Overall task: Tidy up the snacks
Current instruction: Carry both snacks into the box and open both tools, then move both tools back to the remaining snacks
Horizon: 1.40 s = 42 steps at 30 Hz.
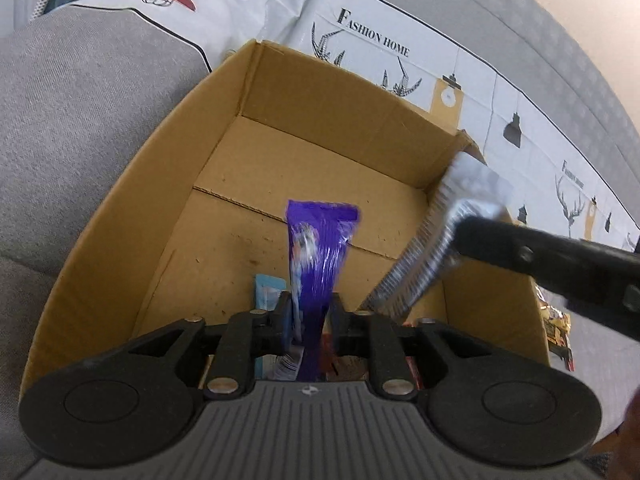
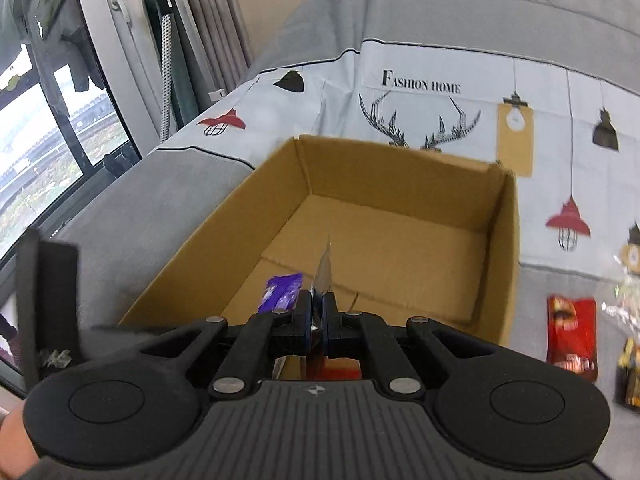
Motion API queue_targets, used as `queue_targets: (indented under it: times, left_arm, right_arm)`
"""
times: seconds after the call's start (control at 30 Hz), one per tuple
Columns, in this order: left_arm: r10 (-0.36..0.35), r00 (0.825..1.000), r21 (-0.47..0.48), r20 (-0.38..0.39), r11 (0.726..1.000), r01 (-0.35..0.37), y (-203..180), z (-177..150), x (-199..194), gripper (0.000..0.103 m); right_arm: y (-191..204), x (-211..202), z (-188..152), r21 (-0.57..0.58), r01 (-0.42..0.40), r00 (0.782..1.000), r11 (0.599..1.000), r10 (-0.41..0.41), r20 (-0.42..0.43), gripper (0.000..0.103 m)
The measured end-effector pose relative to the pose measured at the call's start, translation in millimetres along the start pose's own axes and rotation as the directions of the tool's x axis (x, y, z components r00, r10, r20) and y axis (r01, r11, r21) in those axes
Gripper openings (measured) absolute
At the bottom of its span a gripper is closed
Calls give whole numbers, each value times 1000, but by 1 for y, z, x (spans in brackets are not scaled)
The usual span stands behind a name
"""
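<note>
1. Cardboard box (image 1: 320, 152) sits open-topped on a printed cloth (image 1: 400, 40) over a grey sofa (image 1: 80, 100); its four walls stand upright and most of its floor shows bare toward the far wall.
2. Left gripper (image 1: 310, 312) hangs over the box's near end, its fingers narrow and clamped on a purple snack packet (image 1: 320, 240) that sticks up and forward above the box floor.
3. Right gripper (image 2: 316, 316) is over the same near end, fingers pinched tight on a silver wrapper (image 1: 440, 232); in the left view that wrapper sits against the box's right wall, near the rim.
4. Beneath the left fingers, at the box's near wall, lie a pale blue packet (image 1: 266, 290) and something red, mostly covered by the gripper body, so what they are is hard to make out.
5. Outside the box's right wall, a red snack packet (image 2: 572, 336) lies flat on the cloth; beyond it a dark-and-yellow packet (image 2: 632, 376) is cut off by the frame edge.
6. Silver wrapper is seen edge-on from the right wrist view, possibly folded; motion blur smears it.
</note>
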State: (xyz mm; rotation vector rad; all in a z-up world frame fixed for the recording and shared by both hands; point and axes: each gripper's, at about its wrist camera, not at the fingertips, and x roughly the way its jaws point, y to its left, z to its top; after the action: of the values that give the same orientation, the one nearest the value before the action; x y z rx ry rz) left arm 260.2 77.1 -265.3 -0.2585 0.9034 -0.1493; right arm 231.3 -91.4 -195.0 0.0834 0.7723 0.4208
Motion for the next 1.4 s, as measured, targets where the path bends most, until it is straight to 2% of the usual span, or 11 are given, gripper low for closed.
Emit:
queue_targets:
  times: [0.03, 0.07, 0.3, 0.43, 0.5, 0.6, 0.67, 0.77, 1.1, 1.27, 1.4]
  left_arm:
    - [8, 1000, -8, 9, 1000, -8, -1, 0, -3, 62]
    - [18, 1000, -12, 23, 1000, -18, -2, 0, -7, 74]
    - [-29, 994, 80, 102, 997, 21, -49, -5, -43, 70]
    - [-104, 987, 213, 123, 974, 76, -110, -23, -56, 69]
    - [-137, 985, 282, 105, 954, 103, -142, -36, -53, 65]
    - [-182, 982, 364, 42, 919, 154, -186, -58, -36, 50]
    - [-178, 984, 393, -7, 904, 167, -208, -71, -20, 29]
    - [-173, 982, 400, -79, 897, 190, -235, -83, 8, 21]
    - [-45, 975, 361, -217, 924, 123, -271, -91, 135, 22]
    - [-41, 984, 393, -174, 913, 108, -267, -96, 150, 31]
    - [-76, 985, 388, -153, 912, 131, -270, -95, 156, 41]
  right_arm:
    - [-2, 3, 2, 6, 10, 1000, 1000, -10, 1, 13]
    - [-3, 3, 1, 21, 12, 1000, 1000, -12, 2, 18]
    - [-39, -54, -31, 110, -5, 996, 994, -4, 86, 24]
    - [-79, -101, -63, 167, 72, 984, 983, -98, 152, 44]
    - [-103, -121, -85, 208, 119, 973, 971, -155, 168, 44]
    - [-144, -141, -118, 293, 161, 961, 942, -218, 170, 44]
    - [-165, -149, -137, 318, 186, 953, 930, -250, 172, 44]
    - [-192, -154, -160, 324, 216, 943, 921, -283, 174, 44]
    - [-286, -128, -167, 246, 249, 946, 937, -289, 147, 49]
    - [-319, -87, -165, 290, 305, 946, 907, -325, 21, 57]
    - [-320, -65, -166, 359, 311, 944, 880, -329, -13, 82]
